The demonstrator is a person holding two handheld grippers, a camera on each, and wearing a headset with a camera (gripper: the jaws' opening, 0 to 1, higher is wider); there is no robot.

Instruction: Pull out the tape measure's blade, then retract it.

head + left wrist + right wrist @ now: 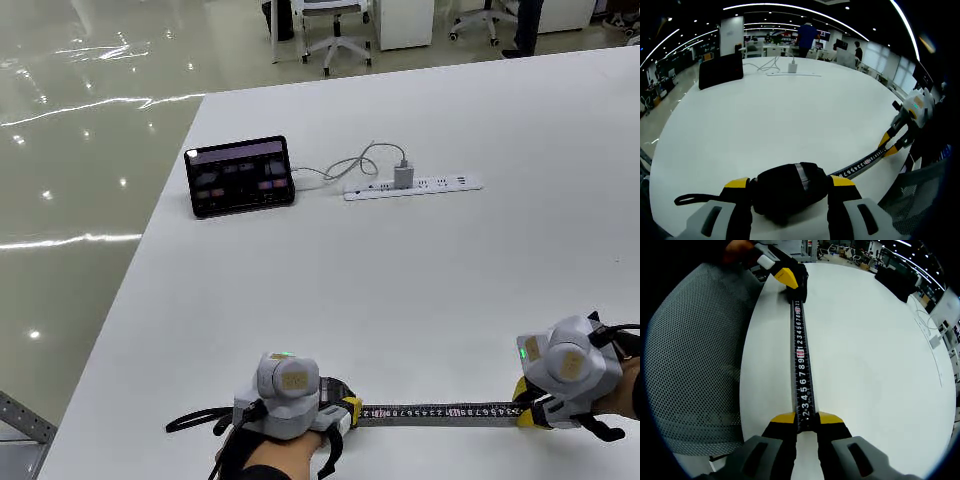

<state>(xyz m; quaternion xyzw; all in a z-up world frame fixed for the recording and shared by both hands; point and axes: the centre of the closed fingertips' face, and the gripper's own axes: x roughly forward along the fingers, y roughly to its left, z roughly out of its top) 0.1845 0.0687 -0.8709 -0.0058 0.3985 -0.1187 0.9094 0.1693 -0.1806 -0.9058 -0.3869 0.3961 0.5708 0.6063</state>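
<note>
Two grippers are working the near edge of the white tabletop (420,290). The left gripper (790,182) has its yellow-tipped jaws clamped on either side of the black tape measure case (787,195), which sits toward the near left corner with its wrist strap (695,199) trailing off to the side. The blade (800,350) is out, stretched straight along that near edge with its numbers up, and the right gripper (802,418) has its jaws pinched together on the blade's end. Toward the far edge, well apart, a dark tablet (240,177) stands beside a white power strip (412,186) with a charger (403,176) plugged in.
</note>
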